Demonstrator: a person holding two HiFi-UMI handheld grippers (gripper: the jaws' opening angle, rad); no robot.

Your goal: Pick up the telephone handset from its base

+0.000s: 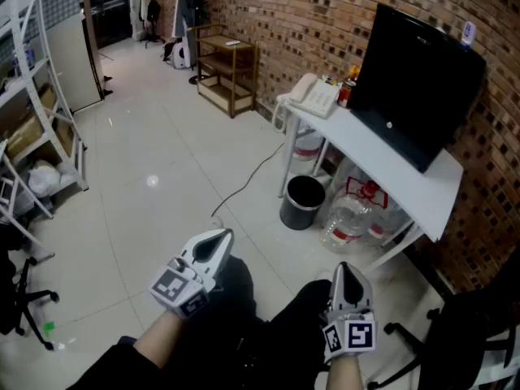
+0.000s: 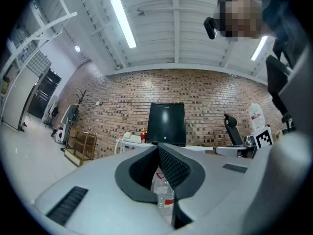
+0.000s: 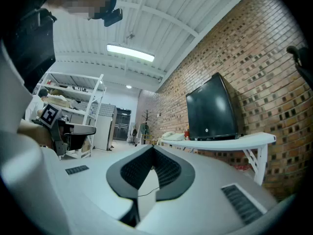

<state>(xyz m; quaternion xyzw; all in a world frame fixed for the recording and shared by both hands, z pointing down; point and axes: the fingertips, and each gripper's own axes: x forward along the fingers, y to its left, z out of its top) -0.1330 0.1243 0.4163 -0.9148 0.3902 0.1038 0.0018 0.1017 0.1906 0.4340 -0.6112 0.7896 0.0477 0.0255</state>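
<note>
- White metal rack (image 1: 36,96): stands at the far left of the head view, on the tiled floor (image 1: 154,210).
- Wooden shelf unit (image 1: 227,75): stands against the brick wall (image 1: 284,23), left of the tabletop.
- My left tongs (image 1: 216,242): held low in front of me and pointing about level. They are well apart from the telephone. In the left gripper view the left tongs (image 2: 158,148) are clenched, tips together, with nothing between them.
- Black cable (image 1: 244,184): runs across the floor toward the tabletop.
- Black waste bin (image 1: 302,201): stands on the floor under the left end of the tabletop.
- Telephone handset (image 1: 302,88): lies on its base (image 1: 322,101), at the left end of the white tabletop (image 1: 382,165). Neither tongs touches it. A small red bottle (image 1: 348,89) stands just beside the base.
- My right tongs (image 1: 347,276): held low, to the right of the left tongs and well apart from the tabletop. In the right gripper view the right tongs (image 3: 152,149) are clenched on nothing, tips meeting.
- Clear water bottles (image 1: 349,218): stand on the floor under the tabletop, right of the bin.
- Black monitor (image 1: 418,84): stands on the tabletop, right of the telephone, against the wall.
</note>
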